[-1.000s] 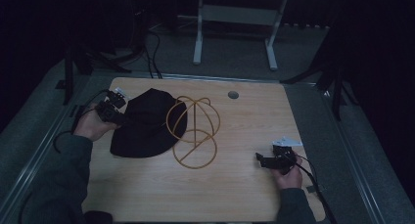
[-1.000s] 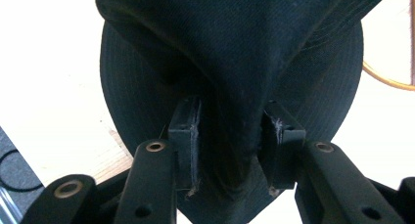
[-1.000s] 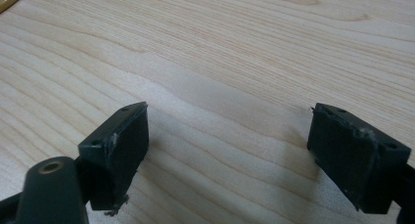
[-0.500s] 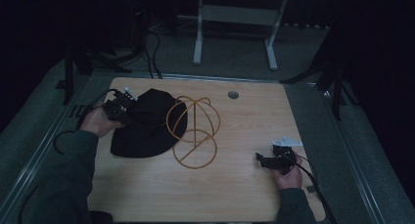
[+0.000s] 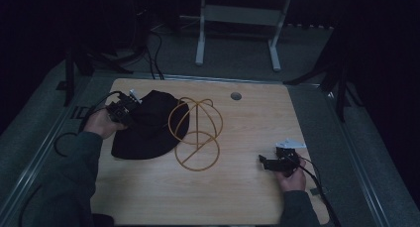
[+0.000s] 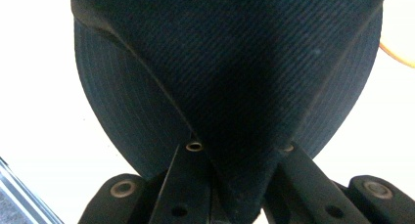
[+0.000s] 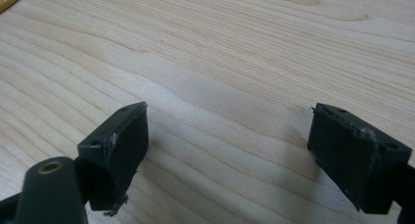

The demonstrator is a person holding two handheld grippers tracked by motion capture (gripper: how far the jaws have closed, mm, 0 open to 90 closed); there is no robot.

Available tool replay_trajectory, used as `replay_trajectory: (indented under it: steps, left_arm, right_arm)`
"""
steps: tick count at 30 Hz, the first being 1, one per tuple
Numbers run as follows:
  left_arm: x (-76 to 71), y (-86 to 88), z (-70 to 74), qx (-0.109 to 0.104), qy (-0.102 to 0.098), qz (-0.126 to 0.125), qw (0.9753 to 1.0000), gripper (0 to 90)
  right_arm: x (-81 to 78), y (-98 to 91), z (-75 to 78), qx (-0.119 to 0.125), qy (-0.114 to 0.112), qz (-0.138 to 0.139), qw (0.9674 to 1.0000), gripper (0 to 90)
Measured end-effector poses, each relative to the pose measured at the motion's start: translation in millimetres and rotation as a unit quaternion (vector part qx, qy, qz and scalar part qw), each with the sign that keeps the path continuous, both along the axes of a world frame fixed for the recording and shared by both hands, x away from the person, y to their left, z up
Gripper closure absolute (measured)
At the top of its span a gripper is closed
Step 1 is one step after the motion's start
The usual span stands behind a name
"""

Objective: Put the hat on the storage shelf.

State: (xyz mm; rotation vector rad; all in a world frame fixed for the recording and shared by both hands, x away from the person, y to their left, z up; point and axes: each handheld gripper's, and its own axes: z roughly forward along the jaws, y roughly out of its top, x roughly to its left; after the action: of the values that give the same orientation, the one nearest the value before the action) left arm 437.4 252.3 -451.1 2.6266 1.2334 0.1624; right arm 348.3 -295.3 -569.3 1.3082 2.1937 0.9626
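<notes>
A black bucket hat (image 5: 148, 130) lies on the left half of the wooden table (image 5: 247, 197). Its right edge rests against a yellow wire hat stand (image 5: 195, 133). My left gripper (image 5: 130, 109) is at the hat's upper left edge. Its jaws have just been closing and are now shut on a pinched fold of the hat's black cloth (image 6: 235, 87). My right gripper (image 5: 264, 162) rests low over bare wood at the table's right, jaws wide apart with nothing between the pads (image 7: 122, 141).
A small round grommet (image 5: 236, 95) sits in the tabletop near the far edge. A white frame stands on the floor behind the table. Cables trail from both grippers off the table's sides. A metal rail runs along the left edge.
My left gripper has moved right onto the hat's edge, and its jaws have closed on the cloth. The right gripper has stayed where it was.
</notes>
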Motion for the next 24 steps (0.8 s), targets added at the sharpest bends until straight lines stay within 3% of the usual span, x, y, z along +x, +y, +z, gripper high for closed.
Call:
replay_trajectory:
  steps: [24]
  left_arm:
    - [-1.9, 2.7, 13.7, -0.024, -0.012, 0.013, 0.9995, 88.0]
  right_arm:
    - [-0.1, 0.1, 0.0, 0.000, 0.000, 0.001, 1.0000, 15.3]
